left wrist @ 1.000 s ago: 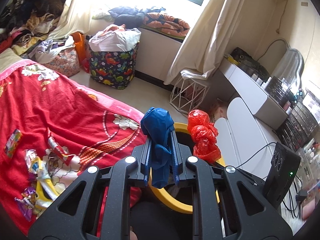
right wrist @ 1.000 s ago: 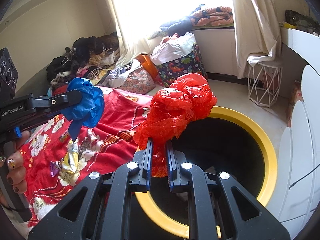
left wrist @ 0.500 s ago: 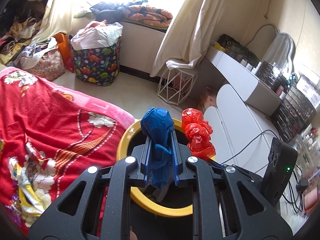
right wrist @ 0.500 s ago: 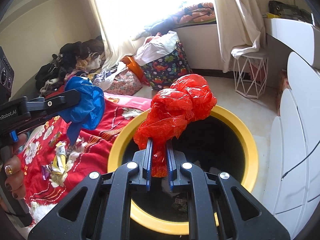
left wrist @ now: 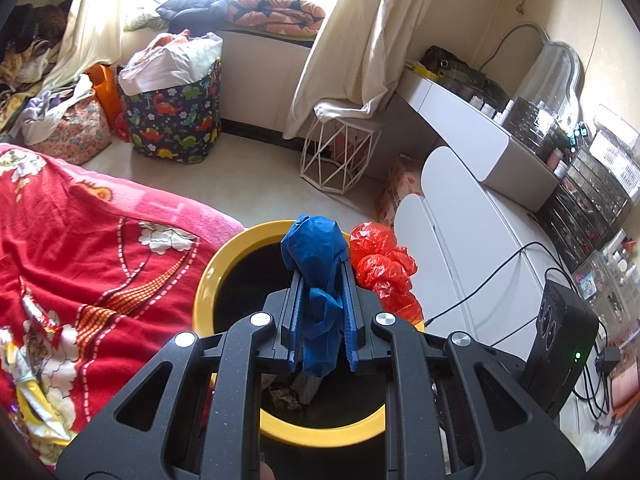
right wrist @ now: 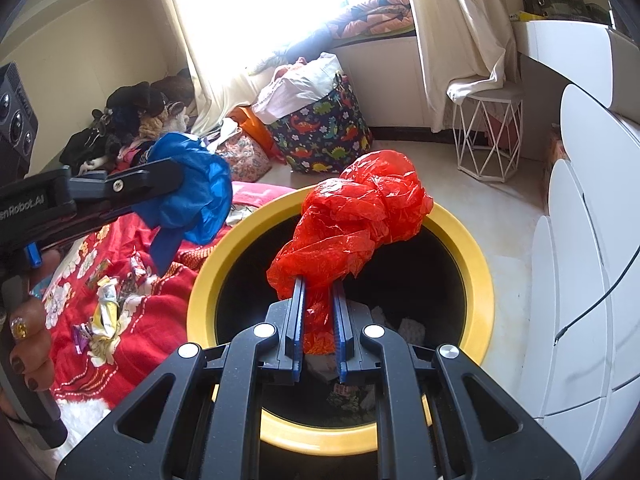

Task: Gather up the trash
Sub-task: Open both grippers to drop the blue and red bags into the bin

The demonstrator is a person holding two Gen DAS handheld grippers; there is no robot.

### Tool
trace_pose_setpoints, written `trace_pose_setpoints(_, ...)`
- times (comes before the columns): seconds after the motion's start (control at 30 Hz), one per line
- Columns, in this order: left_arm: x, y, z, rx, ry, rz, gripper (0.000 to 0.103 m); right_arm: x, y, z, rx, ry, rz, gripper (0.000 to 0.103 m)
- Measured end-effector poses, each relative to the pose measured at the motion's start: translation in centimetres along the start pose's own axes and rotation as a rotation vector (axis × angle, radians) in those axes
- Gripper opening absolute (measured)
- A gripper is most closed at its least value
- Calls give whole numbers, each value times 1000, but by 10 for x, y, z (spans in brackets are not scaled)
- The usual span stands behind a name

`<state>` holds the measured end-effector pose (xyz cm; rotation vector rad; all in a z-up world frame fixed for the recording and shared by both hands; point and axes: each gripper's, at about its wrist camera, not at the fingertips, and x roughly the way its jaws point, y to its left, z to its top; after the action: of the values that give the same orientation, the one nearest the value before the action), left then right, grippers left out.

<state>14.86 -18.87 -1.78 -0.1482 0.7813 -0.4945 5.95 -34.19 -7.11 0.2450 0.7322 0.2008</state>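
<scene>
My left gripper [left wrist: 322, 280] is shut on a crumpled blue plastic bag [left wrist: 316, 248], held over the black bin with a yellow rim [left wrist: 224, 256]. In the right wrist view the same blue plastic bag [right wrist: 188, 196] hangs just left of the bin's yellow rim [right wrist: 476, 276]. My right gripper [right wrist: 319, 286] is shut on a crumpled red plastic bag [right wrist: 360, 216] above the bin's mouth; that red plastic bag [left wrist: 380, 260] shows just right of the blue one. Some scraps lie at the bin's bottom. Loose wrappers [right wrist: 108, 304] lie on the red bedspread [left wrist: 80, 248].
A white cabinet [left wrist: 460, 248] with cables stands right of the bin. A white wire stool [left wrist: 340, 160] and a dinosaur-print hamper [left wrist: 176, 120] stand on the floor by the window. Piles of clothes lie at the far left. A hand [right wrist: 24, 344] holds the left gripper's handle.
Both grippers have moved from beside the bed to over the bin, each still holding its bag. The bin now fills more of both views.
</scene>
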Motion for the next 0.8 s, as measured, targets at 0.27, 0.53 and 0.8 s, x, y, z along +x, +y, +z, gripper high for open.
trace_pose_setpoints(0.27, 18, -3, 1, 6, 34, -1, 12, 4, -6, -9, 1, 27, -5, 12)
trace_pose_setpoints(0.53, 30, -3, 2, 3, 48, 4, 12, 10, -13, -13, 21, 50, -7, 13)
trace_pose_setpoints(0.8, 32, 4, 3, -40, 35, 32, 75, 12, -30, -14, 98, 56, -44, 51)
